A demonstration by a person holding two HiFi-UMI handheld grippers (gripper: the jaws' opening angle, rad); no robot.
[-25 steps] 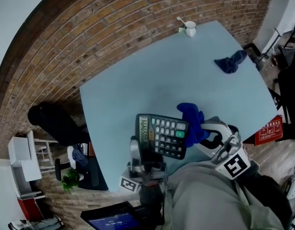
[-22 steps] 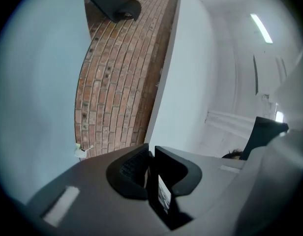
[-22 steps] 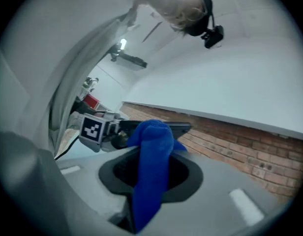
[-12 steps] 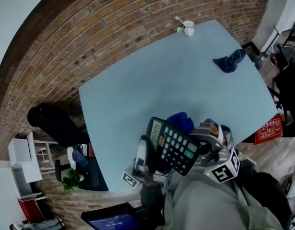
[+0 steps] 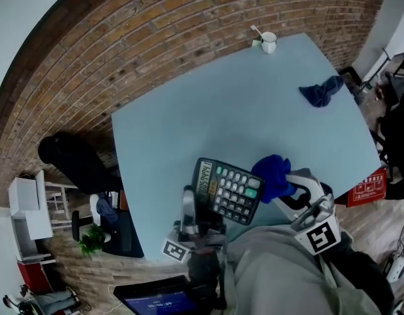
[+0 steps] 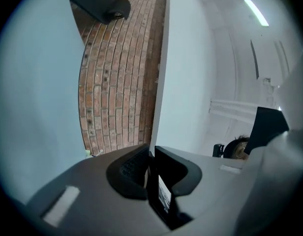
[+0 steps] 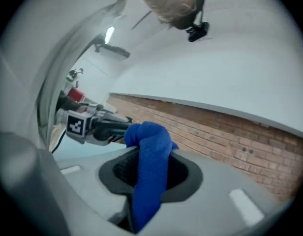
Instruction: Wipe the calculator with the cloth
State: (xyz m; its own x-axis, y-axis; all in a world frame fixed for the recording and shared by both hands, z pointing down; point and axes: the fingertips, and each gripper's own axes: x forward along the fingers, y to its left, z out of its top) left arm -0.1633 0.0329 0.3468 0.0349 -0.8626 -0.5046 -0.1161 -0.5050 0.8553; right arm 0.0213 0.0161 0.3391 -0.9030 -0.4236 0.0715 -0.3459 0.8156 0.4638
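In the head view a dark calculator [image 5: 227, 189] with grey keys and one green key is held up over the near edge of the table, tilted, keys facing me. My left gripper [image 5: 203, 216] is shut on its lower left edge. The left gripper view shows the calculator [image 6: 160, 193] edge-on between the gripper's [image 6: 152, 176] jaws. My right gripper [image 5: 287, 184] is shut on a bright blue cloth [image 5: 273, 174], whose bunched end touches the calculator's right edge. In the right gripper view the cloth [image 7: 149, 166] sticks out of the right gripper [image 7: 150, 178], with the left gripper [image 7: 90, 125] beyond it.
The light blue table [image 5: 208, 104] stands against a brick wall. A second, darker blue cloth [image 5: 322, 90] lies near its right edge, and a white mug [image 5: 268, 42] stands at the far corner. My grey sleeve [image 5: 287, 274] fills the bottom of the head view.
The cloth swept behind the calculator's top edge, then came back out to its right side. The calculator tipped to the right and returned to its earlier tilt.
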